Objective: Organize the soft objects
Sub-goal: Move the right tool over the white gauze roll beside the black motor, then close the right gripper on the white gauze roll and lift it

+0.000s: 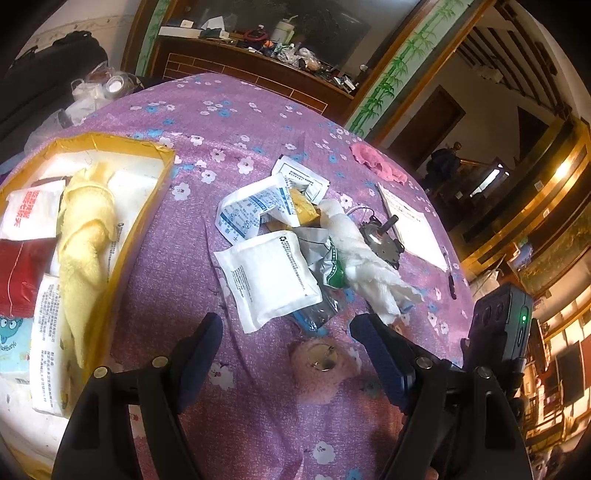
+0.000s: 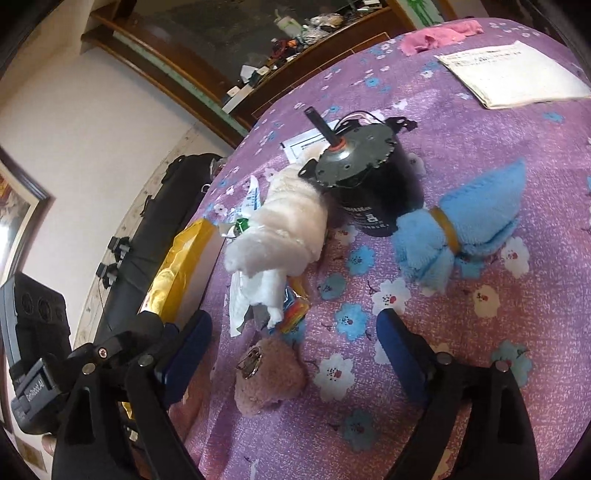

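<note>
A small pink plush keyring [image 1: 321,365] [image 2: 273,373] lies on the purple flowered tablecloth. My left gripper [image 1: 286,332] hangs open above it, the plush low between its fingers and untouched. From the other side my right gripper [image 2: 295,325] is open too, with the plush just inside its left finger. A rolled white towel [image 1: 354,236] [image 2: 284,225] rests on a heap of white packets [image 1: 273,273]. A blue towel bound with a rubber band [image 2: 461,225] lies to the right. In the yellow box [image 1: 110,142] are a yellow towel [image 1: 85,229] and tissue packs.
A dark motor with a shaft [image 2: 365,184] [image 1: 380,236] stands between the white and blue towels. A pink cloth [image 1: 376,162] [image 2: 439,35] and a paper sheet [image 1: 410,221] [image 2: 509,70] lie farther back. A pen [image 1: 451,280] lies near the right table edge.
</note>
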### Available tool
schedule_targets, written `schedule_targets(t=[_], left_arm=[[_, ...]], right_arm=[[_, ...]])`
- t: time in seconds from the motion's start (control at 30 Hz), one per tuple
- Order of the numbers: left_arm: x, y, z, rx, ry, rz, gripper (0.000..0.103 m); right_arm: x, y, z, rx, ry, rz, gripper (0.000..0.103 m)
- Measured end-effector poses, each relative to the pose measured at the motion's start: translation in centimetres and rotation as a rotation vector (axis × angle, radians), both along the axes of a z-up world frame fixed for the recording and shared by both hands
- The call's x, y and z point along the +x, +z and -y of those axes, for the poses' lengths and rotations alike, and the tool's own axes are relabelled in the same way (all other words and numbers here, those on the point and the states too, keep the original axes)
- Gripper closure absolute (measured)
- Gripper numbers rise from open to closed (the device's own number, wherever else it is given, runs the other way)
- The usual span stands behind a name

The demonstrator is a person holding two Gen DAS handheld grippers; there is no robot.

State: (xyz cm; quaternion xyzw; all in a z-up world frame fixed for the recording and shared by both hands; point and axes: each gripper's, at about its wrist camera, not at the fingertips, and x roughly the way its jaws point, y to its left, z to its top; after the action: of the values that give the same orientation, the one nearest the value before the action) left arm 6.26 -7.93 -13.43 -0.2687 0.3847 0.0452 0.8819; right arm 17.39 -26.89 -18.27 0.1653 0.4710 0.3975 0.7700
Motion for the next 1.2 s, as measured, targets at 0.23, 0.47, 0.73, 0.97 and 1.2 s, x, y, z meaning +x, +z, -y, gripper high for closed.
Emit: schedule_targets(t=[0.23,0.47,0.73,0.97,1.2], left_arm=[[0.0,0.1,0.1,-0.027,-0.008,0.006,0.022],[-0.2,-0.4,-0.3,-0.046,-0.005,-0.010,0.022],[0.6,0.2,-1.0,-0.031,0.011,-0.002,0.022],[3.1,-0.9,-1.2,-0.029,0.002,-0.045,0.022],[3.5,-1.2,-0.8,-0.037,-0.005,-0.050,0.022]], right_arm=[[0.1,0.7,1.6,0.069,-0.001,0.018,0.014],[-1.0,3.2,1.4,0.066,-0.019,0.135,0.021],[3.8,3.4,-0.4,0.045,-0.062,-0.015,0.040],[5.0,1.2,-0.5,0.081,-0.072,-0.072,0.072],[2.7,4.2,-0.2,0.157,-0.039,0.098,0.077]])
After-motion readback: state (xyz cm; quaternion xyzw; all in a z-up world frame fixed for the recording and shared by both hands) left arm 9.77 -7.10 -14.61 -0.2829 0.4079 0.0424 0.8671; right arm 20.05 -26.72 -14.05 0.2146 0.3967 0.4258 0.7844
